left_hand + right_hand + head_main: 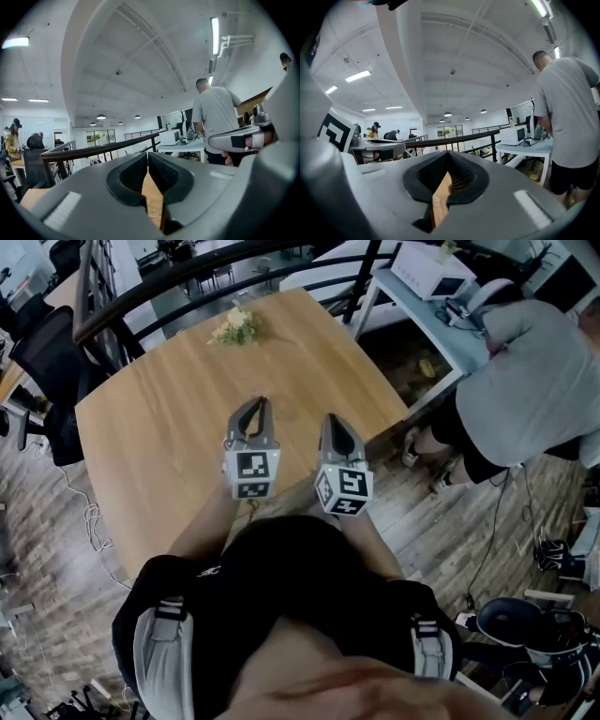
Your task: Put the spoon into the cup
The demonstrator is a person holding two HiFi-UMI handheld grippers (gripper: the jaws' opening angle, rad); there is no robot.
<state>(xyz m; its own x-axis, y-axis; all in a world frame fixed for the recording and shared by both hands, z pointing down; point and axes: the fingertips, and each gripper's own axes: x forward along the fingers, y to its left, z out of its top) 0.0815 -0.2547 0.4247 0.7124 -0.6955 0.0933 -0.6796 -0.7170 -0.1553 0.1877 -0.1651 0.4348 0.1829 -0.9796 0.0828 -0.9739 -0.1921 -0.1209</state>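
We hold the left tongs [260,405] and right tongs [330,420] pressed together and empty over the wooden counter [169,427], apparently idle, with no spoon or cup in sight.

**Pale wooden surface [178,418] with a single small bunch on it**

Shows a light-brown, wood-grained square top with rounded corners, turned cornerwise in the head view. Carries one small bunch of pale yellow-green flowers and leaves [234,327], lying near the far corner, just inside the edge and well apart from the near side. Looks smooth and matt across the rest of the top, with fine grain lines. Stands on a grey-brown plank floor [37,559], seen along the left side and to the right. Has a thin white cable [91,519] trailing on that floor just beside the left edge. Disappears at the near corner behind the person's arms [202,526].
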